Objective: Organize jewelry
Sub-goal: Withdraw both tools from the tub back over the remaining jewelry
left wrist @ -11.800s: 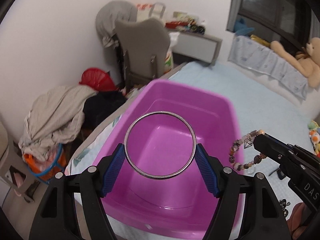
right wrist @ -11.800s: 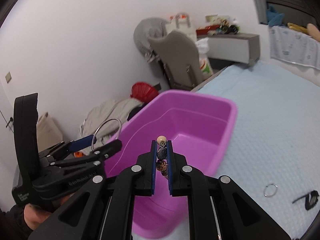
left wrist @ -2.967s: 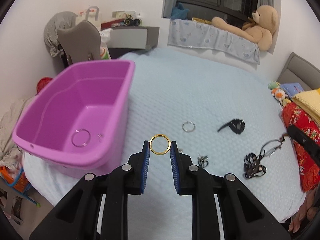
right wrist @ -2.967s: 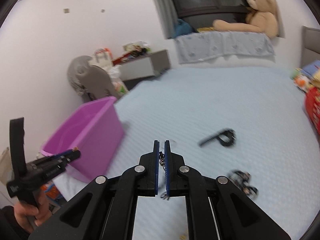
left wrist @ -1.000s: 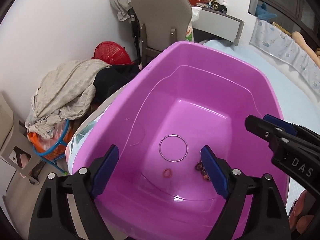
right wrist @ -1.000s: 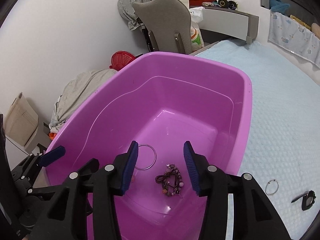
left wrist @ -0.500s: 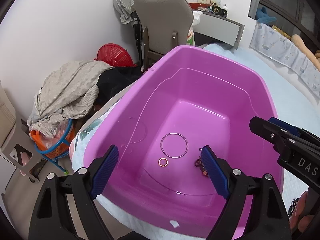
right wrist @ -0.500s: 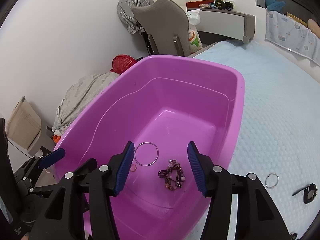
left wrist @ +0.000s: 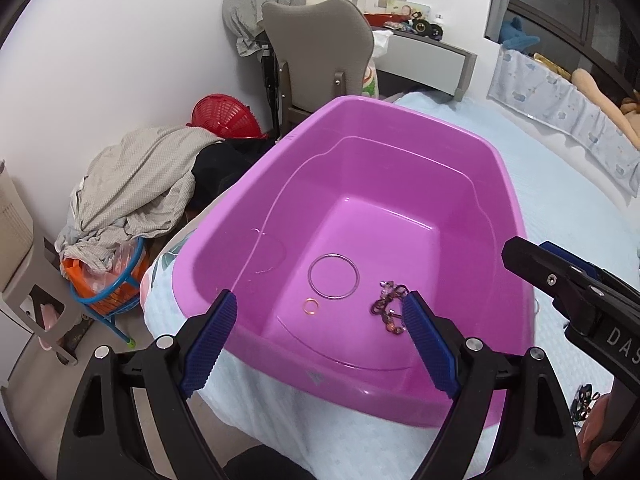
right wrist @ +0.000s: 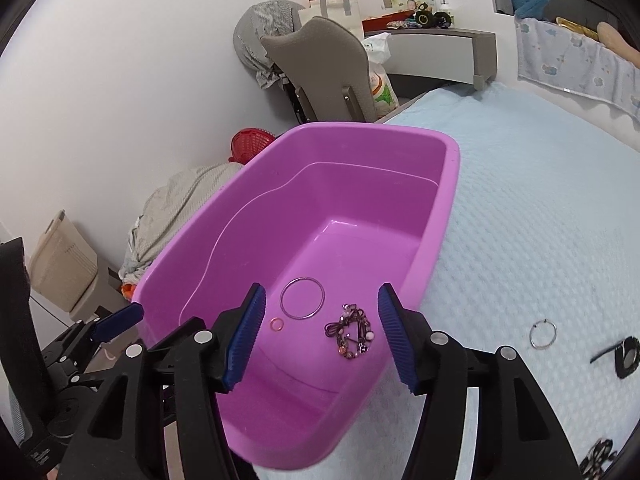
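A purple plastic tub [left wrist: 400, 120] [right wrist: 448, 168] stands at the corner of the bed. On its floor lie a large silver bangle [left wrist: 333, 277] [right wrist: 302, 298], a small gold ring [left wrist: 311, 305] [right wrist: 277, 324] and a dark beaded bracelet [left wrist: 390, 308] [right wrist: 350, 332]. My left gripper [left wrist: 320, 336] hovers above the tub's near rim, open wide and empty. My right gripper [right wrist: 322, 334] hangs over the tub too, its jaws opening, with nothing pressed between them. On the bedspread to the right rest a silver ring [right wrist: 543, 334] and a black piece [right wrist: 622, 354].
Light blue bedspread [right wrist: 540, 220] stretches right of the tub. Beyond the bed's corner stand a grey chair [left wrist: 320, 48], a red basket [left wrist: 224, 118], a heap of clothes [left wrist: 132, 192] and a desk [right wrist: 440, 52]. More dark jewelry [right wrist: 598, 456] lies at the lower right.
Both grippers have drawn back from the tub, which looks smaller now. The right gripper's jaws have spread wider; the beaded bracelet stays on the tub floor.
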`<act>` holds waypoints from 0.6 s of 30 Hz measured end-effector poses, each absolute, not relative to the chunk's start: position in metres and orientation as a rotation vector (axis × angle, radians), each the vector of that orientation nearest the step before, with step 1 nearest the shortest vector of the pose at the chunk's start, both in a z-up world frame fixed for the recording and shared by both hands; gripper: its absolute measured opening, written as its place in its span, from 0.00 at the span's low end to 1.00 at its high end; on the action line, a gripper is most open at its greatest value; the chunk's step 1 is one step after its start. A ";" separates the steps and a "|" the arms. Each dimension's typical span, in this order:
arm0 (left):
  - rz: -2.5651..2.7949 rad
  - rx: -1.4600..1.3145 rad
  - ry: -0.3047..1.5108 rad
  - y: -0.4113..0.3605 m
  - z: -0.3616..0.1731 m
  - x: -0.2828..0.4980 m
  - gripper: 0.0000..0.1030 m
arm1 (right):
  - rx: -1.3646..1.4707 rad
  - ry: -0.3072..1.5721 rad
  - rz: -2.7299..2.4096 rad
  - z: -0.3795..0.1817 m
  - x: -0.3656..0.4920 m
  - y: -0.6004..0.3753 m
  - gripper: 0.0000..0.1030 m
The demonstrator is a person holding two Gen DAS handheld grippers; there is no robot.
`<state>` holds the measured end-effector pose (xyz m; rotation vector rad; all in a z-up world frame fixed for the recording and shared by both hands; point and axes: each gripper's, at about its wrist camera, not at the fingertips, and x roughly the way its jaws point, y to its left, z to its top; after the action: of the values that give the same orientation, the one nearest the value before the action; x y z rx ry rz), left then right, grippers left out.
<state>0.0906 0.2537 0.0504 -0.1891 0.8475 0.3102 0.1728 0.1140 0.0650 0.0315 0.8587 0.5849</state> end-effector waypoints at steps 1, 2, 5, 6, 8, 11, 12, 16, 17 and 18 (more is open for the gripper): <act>0.306 -0.188 0.845 0.251 0.052 0.088 0.81 | 0.036 0.855 0.583 0.066 0.169 0.110 0.55; 0.304 -0.185 0.843 0.249 0.053 0.086 0.81 | 0.040 0.852 0.582 0.066 0.167 0.108 0.55; 0.297 -0.173 0.830 0.240 0.057 0.078 0.81 | 0.060 0.823 0.557 0.068 0.155 0.093 0.55; 0.294 -0.168 0.828 0.237 0.058 0.076 0.81 | 0.070 0.816 0.552 0.068 0.151 0.088 0.55; 0.290 -0.164 0.824 0.232 0.060 0.072 0.81 | 0.096 0.807 0.540 0.068 0.144 0.074 0.55; 0.281 -0.164 0.819 0.223 0.061 0.065 0.81 | 0.115 0.793 0.518 0.069 0.132 0.056 0.55; 0.276 -0.163 0.818 0.221 0.062 0.063 0.81 | 0.119 0.786 0.510 0.069 0.127 0.050 0.55; 0.255 -0.151 0.814 0.204 0.063 0.054 0.82 | 0.127 0.760 0.475 0.069 0.107 0.024 0.56; 0.248 -0.147 0.814 0.199 0.063 0.051 0.82 | 0.132 0.755 0.467 0.069 0.101 0.015 0.56; 0.242 -0.145 0.814 0.195 0.063 0.049 0.82 | 0.134 0.751 0.461 0.069 0.097 0.010 0.56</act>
<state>0.0495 0.1949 0.0628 -0.1447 0.8135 0.2421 0.0967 0.0100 0.0689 0.1341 0.7512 0.4610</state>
